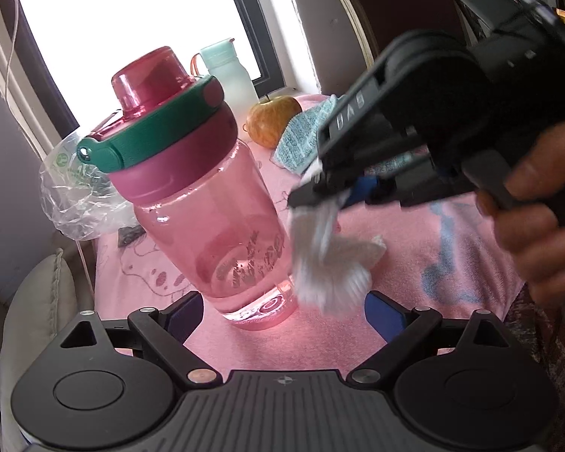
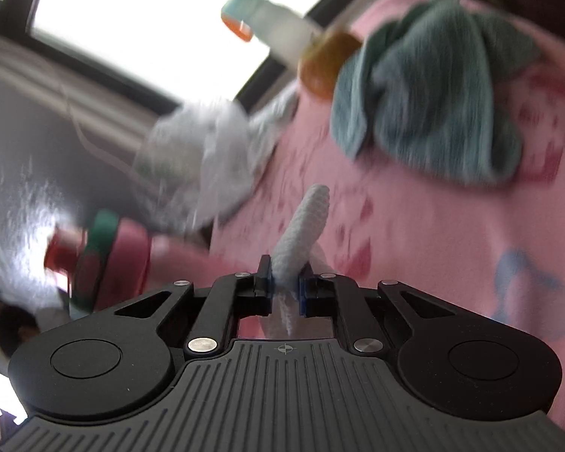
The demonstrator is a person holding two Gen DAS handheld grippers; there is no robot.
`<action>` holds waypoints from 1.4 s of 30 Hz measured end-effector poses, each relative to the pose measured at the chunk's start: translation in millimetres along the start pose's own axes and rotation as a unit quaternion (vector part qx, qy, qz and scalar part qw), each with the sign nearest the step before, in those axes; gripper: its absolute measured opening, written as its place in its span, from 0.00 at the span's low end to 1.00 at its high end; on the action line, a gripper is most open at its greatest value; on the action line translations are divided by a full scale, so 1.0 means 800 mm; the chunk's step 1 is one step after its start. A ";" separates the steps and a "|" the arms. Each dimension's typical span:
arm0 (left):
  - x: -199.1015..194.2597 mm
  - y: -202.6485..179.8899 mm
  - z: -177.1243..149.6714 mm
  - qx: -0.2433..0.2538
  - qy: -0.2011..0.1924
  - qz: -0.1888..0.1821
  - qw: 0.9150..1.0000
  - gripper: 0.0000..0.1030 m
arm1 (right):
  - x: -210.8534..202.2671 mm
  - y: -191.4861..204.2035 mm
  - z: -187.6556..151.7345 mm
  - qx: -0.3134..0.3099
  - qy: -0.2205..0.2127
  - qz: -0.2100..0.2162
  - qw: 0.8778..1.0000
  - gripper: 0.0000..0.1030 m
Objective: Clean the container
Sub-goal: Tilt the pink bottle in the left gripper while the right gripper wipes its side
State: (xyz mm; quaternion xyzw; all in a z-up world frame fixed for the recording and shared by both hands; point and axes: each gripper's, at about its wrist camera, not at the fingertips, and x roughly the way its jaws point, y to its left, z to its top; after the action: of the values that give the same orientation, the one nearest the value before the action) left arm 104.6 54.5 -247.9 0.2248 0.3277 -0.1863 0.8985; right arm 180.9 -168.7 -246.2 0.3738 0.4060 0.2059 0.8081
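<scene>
1. White wipe (image 2: 301,233), rolled, is pinched between the pressed-together fingers of the right gripper (image 2: 285,286).
2. Left gripper (image 1: 282,310) is spread wide, holding nothing, its fingers flanking the bottle base.
3. Pink bottle (image 1: 207,203) stands upright, capped, on the pink cloth (image 1: 414,301) near its left edge.
4. Step judged: wiping the bottle wall; next, steady the bottle and press the wipe on.

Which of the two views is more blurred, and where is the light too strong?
Left wrist view: the bottle is sharp, but the white cloth in the right gripper is smeared by motion; the window is blown out to white. Right wrist view: nearly all of the background is blurred, only the cloth near the fingers is fairly clear; the window is overexposed too.
</scene>
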 end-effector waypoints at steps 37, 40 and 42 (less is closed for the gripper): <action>0.028 0.083 -0.002 0.010 -0.044 0.014 0.999 0.92 | -0.022 -0.031 0.019 0.247 0.028 0.355 0.901 0.15; 0.031 0.080 0.000 0.008 -0.043 0.021 0.999 0.92 | 0.006 -0.038 0.010 0.267 0.046 0.305 0.913 0.15; 0.027 0.068 0.005 0.008 -0.043 0.025 0.999 0.92 | 0.022 -0.049 0.000 0.284 0.052 0.271 0.918 0.15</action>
State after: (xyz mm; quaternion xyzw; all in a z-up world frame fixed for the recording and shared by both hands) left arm 148.5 93.7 -244.0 0.2325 0.2816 -0.1756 0.9142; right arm 192.7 -182.2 -284.9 0.6723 0.3717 0.3124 0.5588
